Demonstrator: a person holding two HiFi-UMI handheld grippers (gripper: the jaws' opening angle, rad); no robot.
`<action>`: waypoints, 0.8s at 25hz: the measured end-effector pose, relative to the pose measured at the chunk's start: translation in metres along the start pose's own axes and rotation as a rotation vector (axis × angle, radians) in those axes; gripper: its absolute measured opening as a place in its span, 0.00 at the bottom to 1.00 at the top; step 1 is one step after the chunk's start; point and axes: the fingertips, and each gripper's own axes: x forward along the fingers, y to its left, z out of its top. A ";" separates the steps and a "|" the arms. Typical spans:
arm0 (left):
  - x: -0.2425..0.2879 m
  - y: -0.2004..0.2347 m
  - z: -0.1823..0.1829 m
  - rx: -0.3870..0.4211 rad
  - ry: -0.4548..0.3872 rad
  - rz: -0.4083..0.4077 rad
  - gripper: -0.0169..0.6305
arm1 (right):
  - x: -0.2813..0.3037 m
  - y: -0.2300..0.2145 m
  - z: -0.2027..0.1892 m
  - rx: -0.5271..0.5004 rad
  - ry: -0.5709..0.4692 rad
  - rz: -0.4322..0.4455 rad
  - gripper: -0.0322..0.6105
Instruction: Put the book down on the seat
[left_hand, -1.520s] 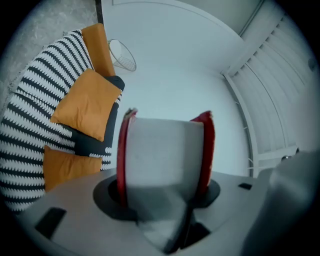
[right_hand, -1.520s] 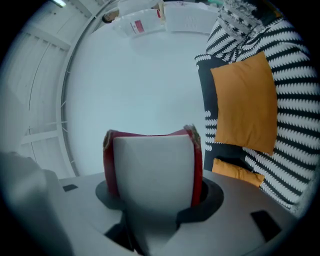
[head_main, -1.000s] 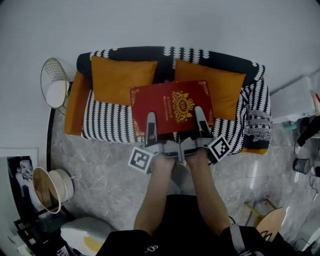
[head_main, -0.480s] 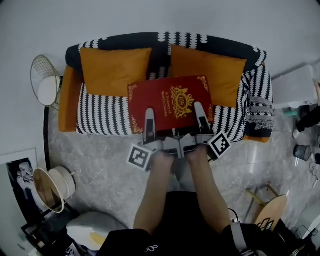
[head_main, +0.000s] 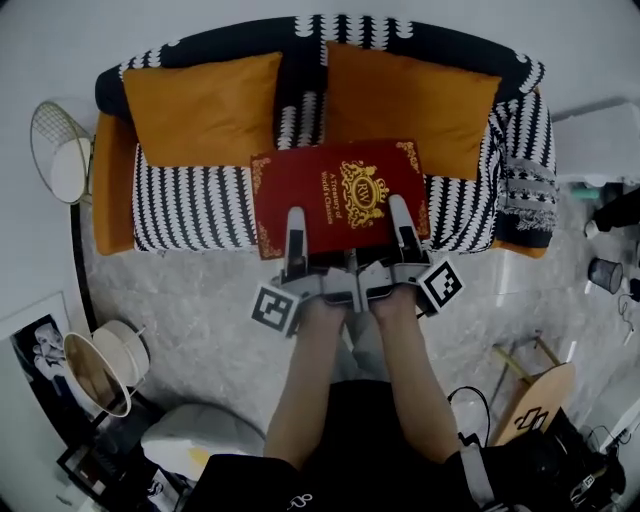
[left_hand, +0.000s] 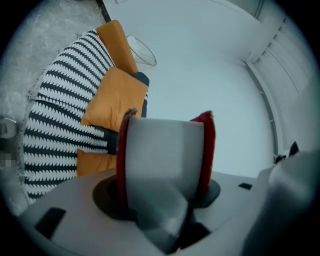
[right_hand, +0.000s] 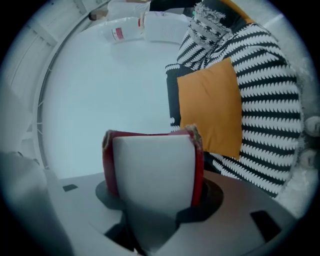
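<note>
Hovering over the striped sofa (head_main: 190, 205), the book (head_main: 335, 190) seemingly nears orange cushions (head_main: 200, 110).

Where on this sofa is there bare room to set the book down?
The widest bare patch is the striped seat in front of the left cushion, between the orange armrest and the book. A narrower strip lies between the book and the right arm. The back is crowded by the left cushion and the right cushion.

Book (head_main: 338, 190): one
Orange cushions (head_main: 200, 110) (head_main: 410, 100): two
Sofa (head_main: 190, 205): one
Grippers: two, the left gripper (head_main: 294, 225) and the right gripper (head_main: 400, 215)
Wire basket (head_main: 55, 150): one
</note>
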 end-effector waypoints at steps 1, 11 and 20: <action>0.001 0.007 -0.002 -0.002 0.005 0.006 0.40 | 0.000 -0.007 0.002 0.003 -0.004 -0.005 0.42; 0.002 -0.028 0.006 -0.038 0.039 0.068 0.40 | -0.001 0.032 -0.009 -0.016 -0.018 -0.078 0.42; 0.012 -0.081 0.004 -0.077 0.075 0.115 0.40 | -0.002 0.090 -0.010 -0.032 -0.059 -0.129 0.42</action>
